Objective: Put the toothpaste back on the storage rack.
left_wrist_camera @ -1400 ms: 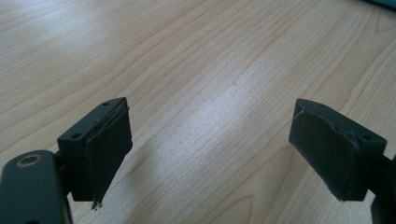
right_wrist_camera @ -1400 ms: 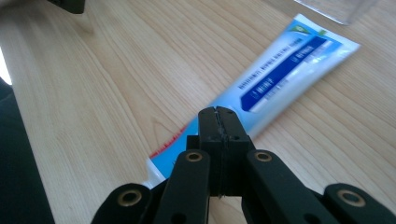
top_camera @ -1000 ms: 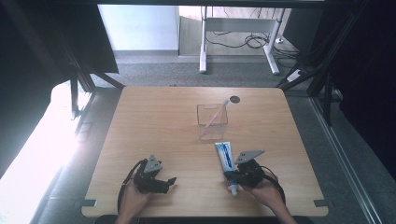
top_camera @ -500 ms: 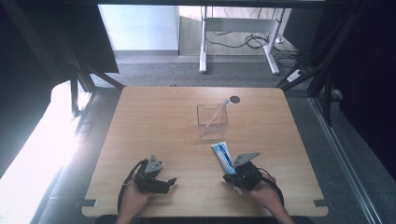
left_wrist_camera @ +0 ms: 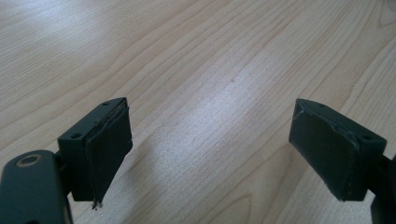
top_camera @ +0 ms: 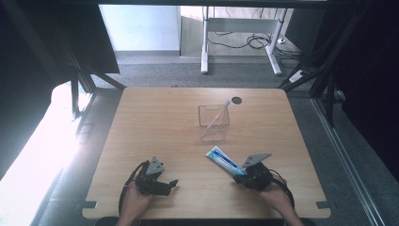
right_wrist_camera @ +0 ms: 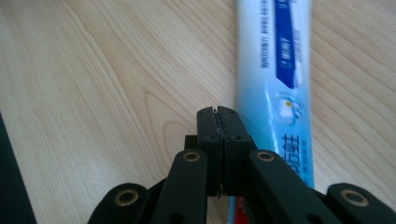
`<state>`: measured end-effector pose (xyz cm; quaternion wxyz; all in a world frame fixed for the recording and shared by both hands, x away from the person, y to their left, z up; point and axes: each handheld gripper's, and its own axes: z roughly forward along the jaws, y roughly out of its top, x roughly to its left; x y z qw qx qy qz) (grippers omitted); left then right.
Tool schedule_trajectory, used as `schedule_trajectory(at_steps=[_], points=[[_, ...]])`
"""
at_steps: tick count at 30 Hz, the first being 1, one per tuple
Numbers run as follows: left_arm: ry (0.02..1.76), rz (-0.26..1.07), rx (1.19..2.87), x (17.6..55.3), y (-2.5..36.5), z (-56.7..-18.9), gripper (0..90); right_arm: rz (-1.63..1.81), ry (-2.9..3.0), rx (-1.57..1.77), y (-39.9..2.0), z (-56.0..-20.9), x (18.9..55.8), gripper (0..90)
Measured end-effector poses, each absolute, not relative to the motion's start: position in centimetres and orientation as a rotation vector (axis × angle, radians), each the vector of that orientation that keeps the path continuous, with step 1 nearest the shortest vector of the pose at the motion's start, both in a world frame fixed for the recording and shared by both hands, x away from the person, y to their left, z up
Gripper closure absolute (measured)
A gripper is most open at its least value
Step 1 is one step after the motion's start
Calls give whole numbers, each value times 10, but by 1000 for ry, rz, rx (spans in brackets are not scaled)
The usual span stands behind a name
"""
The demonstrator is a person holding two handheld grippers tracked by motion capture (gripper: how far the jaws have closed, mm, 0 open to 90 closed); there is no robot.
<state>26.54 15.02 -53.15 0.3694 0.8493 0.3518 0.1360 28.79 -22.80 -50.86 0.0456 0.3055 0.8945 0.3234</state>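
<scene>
The toothpaste tube (top_camera: 226,161) lies flat on the bench (top_camera: 155,127), on the near side of the clear cup (top_camera: 214,123) and apart from it, with its flat end toward the cup. The cup holds 1 pink toothbrush (top_camera: 219,113) that leans against its rim. The right tool (top_camera: 239,176) is clenched with nothing between its 2 jaws, and its tip is just beside the near end of the tube; in the right gripper view the tube (right_wrist_camera: 275,79) runs along the right side of the closed jaws. The left tool (top_camera: 172,183) is released, its jaws wide over bare wood, well apart from the tube. I judge the tube as light, soft and a little slippery, so it can bend. A grip across the body near the cap looks the most safe.
</scene>
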Motion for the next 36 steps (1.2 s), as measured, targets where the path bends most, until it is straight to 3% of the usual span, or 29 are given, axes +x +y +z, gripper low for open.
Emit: schedule_trajectory(at_steps=[10,24,36], points=[[896,350,2180,265,149,-531,135,953,2733,949,-240,-505,289,850],[887,346,2181,265,148,-531,135,840,2745,945,-237,-473,298,669],[892,341,2181,265,149,-531,136,650,2821,869,-220,-470,317,582]])
